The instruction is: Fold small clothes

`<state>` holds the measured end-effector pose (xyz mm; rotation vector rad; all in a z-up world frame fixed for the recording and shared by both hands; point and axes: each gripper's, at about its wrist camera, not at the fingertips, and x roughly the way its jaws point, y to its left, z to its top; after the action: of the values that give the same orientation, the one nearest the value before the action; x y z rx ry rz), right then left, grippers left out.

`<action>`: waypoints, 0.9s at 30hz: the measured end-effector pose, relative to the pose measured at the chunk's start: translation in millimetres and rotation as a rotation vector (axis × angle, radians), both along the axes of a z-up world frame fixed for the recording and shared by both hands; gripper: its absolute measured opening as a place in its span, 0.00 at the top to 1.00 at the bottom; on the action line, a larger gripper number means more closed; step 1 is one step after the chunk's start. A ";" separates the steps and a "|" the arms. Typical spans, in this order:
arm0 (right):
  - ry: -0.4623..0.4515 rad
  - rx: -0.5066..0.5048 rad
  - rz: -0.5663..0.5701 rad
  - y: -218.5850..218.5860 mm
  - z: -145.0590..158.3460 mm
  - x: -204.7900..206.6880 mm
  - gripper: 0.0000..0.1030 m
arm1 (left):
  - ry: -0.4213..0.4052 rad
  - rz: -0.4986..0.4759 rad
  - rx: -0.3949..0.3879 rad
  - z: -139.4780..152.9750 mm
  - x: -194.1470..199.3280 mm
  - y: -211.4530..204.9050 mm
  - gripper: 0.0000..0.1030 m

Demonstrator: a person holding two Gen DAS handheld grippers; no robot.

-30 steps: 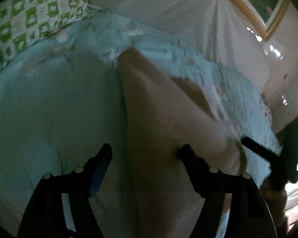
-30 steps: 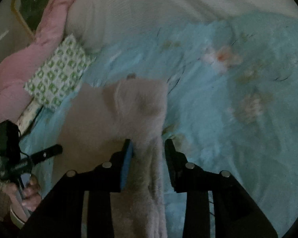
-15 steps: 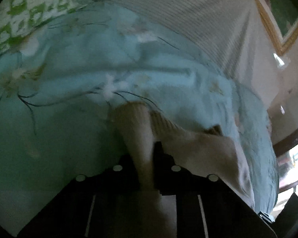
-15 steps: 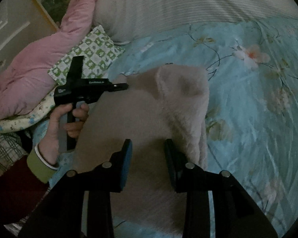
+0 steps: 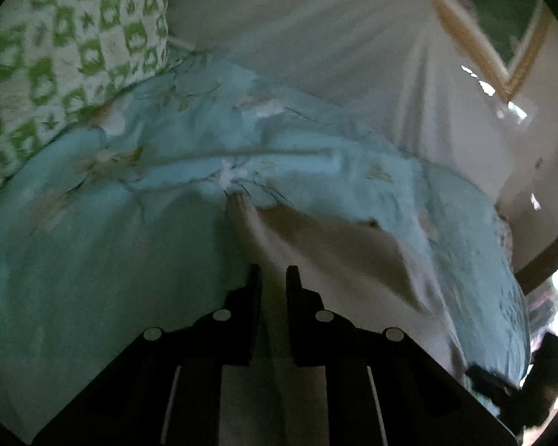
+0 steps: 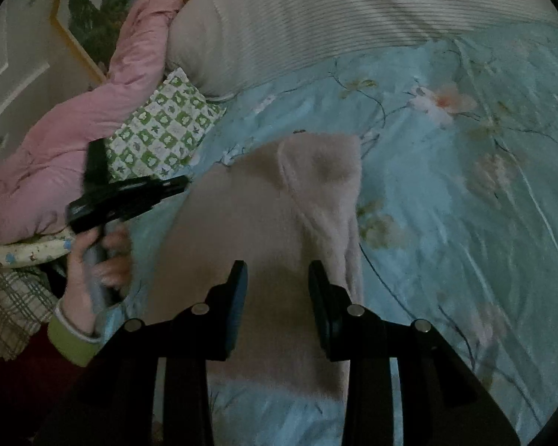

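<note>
we count one beige garment (image 6: 264, 223) on the blue sheet (image 6: 446, 223), its right edge folded over. our left gripper (image 5: 273, 278) has just been closing and now pinches a fold of the garment (image 5: 316, 245), jaws nearly together. our right gripper (image 6: 277, 278) hangs over the garment at 6 o'clock, jaws partly apart, gripping nothing. at 10 o'clock we see one green checked pillow (image 6: 163, 130), one pink quilt (image 6: 74, 130) and one hand (image 6: 93, 260).
</note>
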<state>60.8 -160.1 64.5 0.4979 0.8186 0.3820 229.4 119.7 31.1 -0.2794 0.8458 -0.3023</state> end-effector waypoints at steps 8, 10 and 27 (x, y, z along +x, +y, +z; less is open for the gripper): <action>0.024 -0.014 0.026 7.1 -9.5 -24.4 0.66 | -0.040 -0.142 -0.080 -3.2 -118.4 -30.8 0.86; 0.027 -0.026 0.027 9.2 -11.0 -26.0 0.66 | 0.005 -0.155 -0.063 -20.4 -130.0 -37.9 0.86; 0.047 -0.147 0.023 13.0 -9.6 -40.5 0.65 | 0.019 -0.121 0.155 -41.2 -171.1 -52.6 0.43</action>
<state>20.3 -147.1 54.9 0.3625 0.8915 0.3293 58.3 67.1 -10.0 -0.0869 0.9020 -0.3458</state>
